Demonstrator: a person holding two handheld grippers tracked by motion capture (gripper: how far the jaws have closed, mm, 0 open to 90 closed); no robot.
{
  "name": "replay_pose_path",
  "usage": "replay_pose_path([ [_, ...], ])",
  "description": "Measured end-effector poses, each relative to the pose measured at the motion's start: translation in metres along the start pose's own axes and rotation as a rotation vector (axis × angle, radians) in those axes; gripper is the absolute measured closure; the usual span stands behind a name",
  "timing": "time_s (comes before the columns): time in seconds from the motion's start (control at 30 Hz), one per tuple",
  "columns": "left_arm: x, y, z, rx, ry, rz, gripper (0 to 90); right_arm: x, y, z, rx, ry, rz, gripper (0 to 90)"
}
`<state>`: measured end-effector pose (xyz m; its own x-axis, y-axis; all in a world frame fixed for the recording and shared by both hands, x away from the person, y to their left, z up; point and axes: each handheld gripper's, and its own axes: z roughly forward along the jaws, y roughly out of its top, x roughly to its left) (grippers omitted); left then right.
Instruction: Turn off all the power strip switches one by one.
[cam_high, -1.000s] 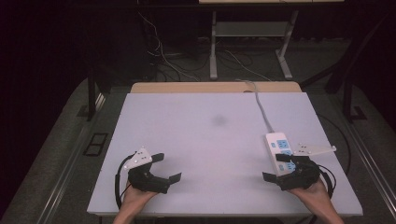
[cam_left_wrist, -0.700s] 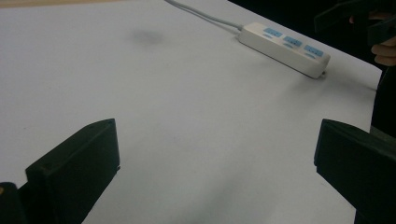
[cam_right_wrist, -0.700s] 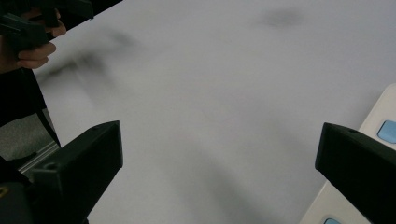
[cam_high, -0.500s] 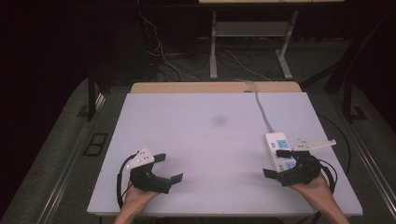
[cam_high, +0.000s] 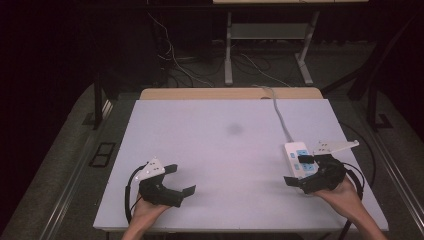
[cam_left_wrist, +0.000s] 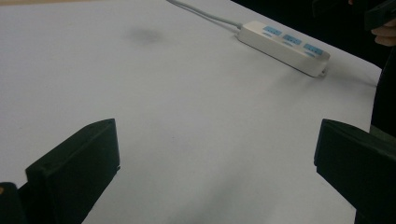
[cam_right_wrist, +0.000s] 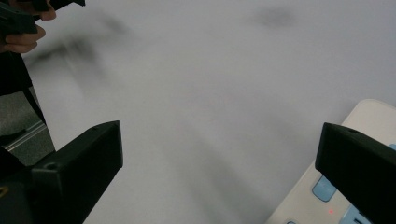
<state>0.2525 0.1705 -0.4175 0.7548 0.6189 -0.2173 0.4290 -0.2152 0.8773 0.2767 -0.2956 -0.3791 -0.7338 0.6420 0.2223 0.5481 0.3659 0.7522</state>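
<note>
A white power strip (cam_high: 295, 150) with blue sockets lies at the table's right side; its cable (cam_high: 279, 113) runs to the far edge. My right gripper (cam_high: 298, 170) is open, one jaw over the strip's near end and the other on the table to its left. In the right gripper view the power strip (cam_right_wrist: 322, 186) sits under the right jaw, with a small red light near the bottom. My left gripper (cam_high: 180, 179) rests open near the front left, nothing between its jaws. From the left gripper view the power strip (cam_left_wrist: 282, 46) lies far off at the upper right.
The white table top (cam_high: 220, 150) has a faint dark smudge (cam_high: 233, 129) near its middle. A wooden edge (cam_high: 200, 93) runs along the back. Beyond it stand metal table legs (cam_high: 228, 50) and loose floor cables (cam_high: 175, 60).
My right gripper has shifted slightly forward, its far jaw now over the strip's near end. The left gripper has barely moved.
</note>
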Motion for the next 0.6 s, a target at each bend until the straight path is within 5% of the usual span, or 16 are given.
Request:
replay_pose_path([
  [0.6, 0.000, -0.001, 0.000, 0.005, 0.003, 0.000, 0.0, -0.020, 0.003, -0.011, 0.069, -0.018, -0.005, 0.6],
])
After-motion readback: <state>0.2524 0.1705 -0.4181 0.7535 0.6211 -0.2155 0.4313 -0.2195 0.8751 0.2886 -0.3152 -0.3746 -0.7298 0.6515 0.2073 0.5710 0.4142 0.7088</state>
